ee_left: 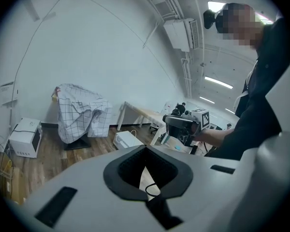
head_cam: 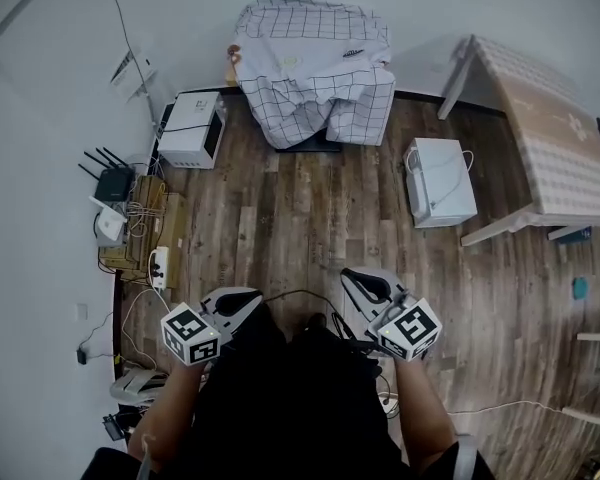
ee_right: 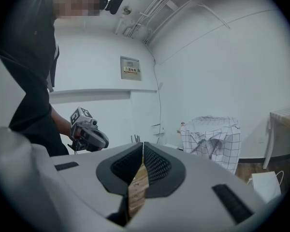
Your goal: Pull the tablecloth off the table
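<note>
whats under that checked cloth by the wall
The cloth hangs nearly to the floor, so what it covers is hidden. Only a dark base shows below its hem, and a tan corner at its left edge.

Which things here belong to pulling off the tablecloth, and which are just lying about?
Job: checked tablecloth; left gripper and right gripper, both shut, empty.
Lying about: microwave; white box; long table; router; power strip.
</note>
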{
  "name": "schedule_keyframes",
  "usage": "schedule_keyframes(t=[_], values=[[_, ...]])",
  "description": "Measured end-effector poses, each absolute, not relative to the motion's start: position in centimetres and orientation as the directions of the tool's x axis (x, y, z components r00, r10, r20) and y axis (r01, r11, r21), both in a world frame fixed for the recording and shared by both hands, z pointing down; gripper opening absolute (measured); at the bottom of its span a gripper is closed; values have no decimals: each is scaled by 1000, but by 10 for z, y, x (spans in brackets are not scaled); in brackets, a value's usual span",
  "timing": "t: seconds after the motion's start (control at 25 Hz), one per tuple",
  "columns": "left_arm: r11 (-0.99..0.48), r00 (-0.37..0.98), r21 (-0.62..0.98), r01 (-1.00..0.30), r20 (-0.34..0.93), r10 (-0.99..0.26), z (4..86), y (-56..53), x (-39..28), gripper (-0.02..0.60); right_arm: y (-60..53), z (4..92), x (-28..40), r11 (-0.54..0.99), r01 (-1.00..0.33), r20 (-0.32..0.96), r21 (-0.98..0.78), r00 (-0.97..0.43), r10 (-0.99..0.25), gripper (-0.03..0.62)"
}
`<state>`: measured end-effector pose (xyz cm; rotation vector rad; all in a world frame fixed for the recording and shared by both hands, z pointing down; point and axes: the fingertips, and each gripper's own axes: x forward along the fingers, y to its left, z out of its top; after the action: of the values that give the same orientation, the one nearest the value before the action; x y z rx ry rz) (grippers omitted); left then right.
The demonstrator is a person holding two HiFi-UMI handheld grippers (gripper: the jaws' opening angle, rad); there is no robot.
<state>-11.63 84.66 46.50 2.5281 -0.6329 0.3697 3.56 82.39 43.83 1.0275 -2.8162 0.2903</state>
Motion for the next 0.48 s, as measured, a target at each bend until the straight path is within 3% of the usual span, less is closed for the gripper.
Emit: schedule_keyframes(t=[0.28,0.48], values=[[-729,831,420,-541,397,-389,475,850,-128,2,820,450,43,740,-660,207,-130,-748,-631,21],[-732,829,414,-541,409,-382,474,843,-129,2,812,437,52,721,-682,142,-119,-731,-668,21]])
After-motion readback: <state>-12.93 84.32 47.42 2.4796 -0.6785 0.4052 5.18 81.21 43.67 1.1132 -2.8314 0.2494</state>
